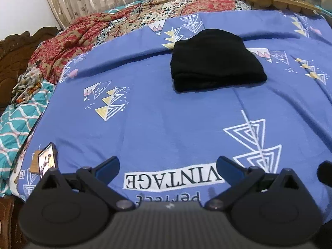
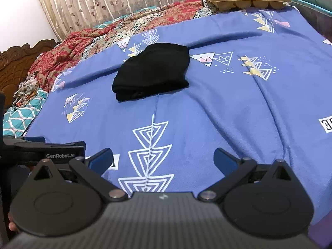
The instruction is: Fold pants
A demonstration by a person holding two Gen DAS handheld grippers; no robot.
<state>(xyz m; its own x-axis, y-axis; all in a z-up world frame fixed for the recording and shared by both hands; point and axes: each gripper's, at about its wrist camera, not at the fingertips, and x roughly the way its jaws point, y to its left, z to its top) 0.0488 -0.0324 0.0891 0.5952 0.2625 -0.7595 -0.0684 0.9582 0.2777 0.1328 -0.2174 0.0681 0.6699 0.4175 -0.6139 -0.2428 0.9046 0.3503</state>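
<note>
In the left wrist view, the left hand-held gripper (image 1: 168, 169) spreads wide and empty at the bottom of the frame, over the blue bedsheet (image 1: 166, 128). The black pants (image 1: 215, 62) lie upper centre, well apart from it, already a compact stacked bundle. The likely risk is that a further grab catches only the top layer and drags the soft stack open. A phone (image 1: 48, 159) lies at the lower left edge of the bed (a careless sweep could knock it off).

In the right wrist view, the right hand-held gripper (image 2: 162, 157) is likewise released, holding nothing; the pants (image 2: 153, 70) sit upper left of centre. A golden moulded tray (image 2: 244, 0) rests at the top right; whether its cups hold anything cannot be told.
</note>
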